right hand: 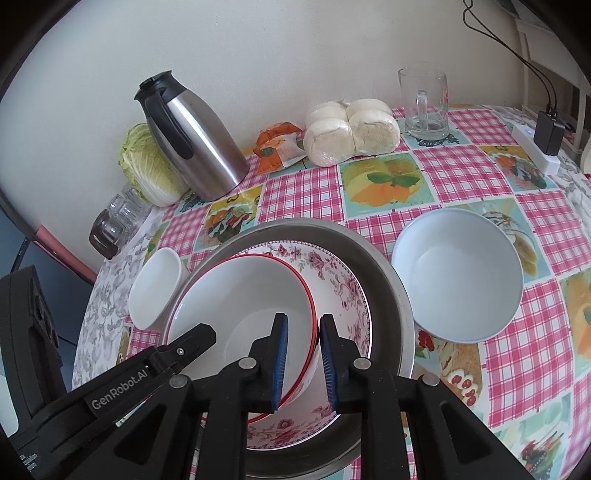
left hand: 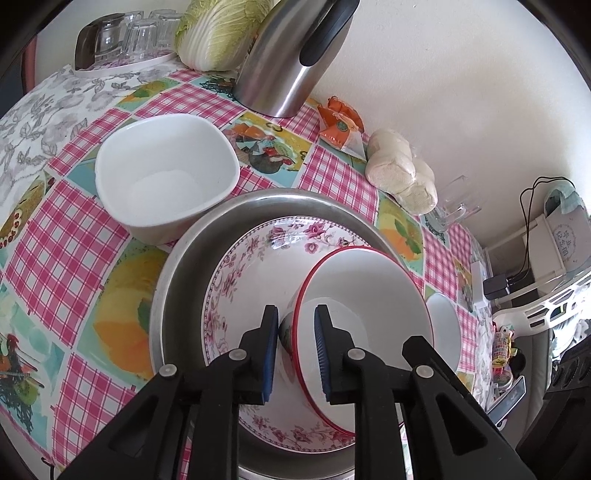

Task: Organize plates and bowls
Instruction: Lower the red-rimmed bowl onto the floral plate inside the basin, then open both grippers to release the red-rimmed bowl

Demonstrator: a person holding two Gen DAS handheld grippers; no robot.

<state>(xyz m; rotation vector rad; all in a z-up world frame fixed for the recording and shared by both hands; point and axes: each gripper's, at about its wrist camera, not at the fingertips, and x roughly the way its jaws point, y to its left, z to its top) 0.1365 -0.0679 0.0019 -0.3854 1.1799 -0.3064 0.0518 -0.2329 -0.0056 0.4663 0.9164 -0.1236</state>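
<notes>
A red-rimmed white bowl (left hand: 365, 291) sits tilted inside a pink floral bowl (left hand: 243, 258), which sits in a steel basin (left hand: 184, 266). My left gripper (left hand: 295, 343) straddles the red-rimmed bowl's near wall, its jaws a little apart on each side of the rim. My right gripper (right hand: 303, 354) straddles the same bowl (right hand: 240, 295) at its right rim, jaws likewise a little apart. The left gripper's arm (right hand: 147, 373) shows in the right wrist view. A white squarish bowl (left hand: 166, 173) stands left of the basin. A pale blue round bowl (right hand: 458, 273) stands right of the basin (right hand: 391, 280).
A steel thermos jug (left hand: 291, 59), a cabbage (left hand: 218, 33), glasses on a tray (left hand: 129, 37), an orange packet (left hand: 340, 125) and bagged buns (left hand: 399, 166) line the wall. A glass mug (right hand: 424, 103) and a power strip (right hand: 535, 147) stand at the far right of the checked tablecloth.
</notes>
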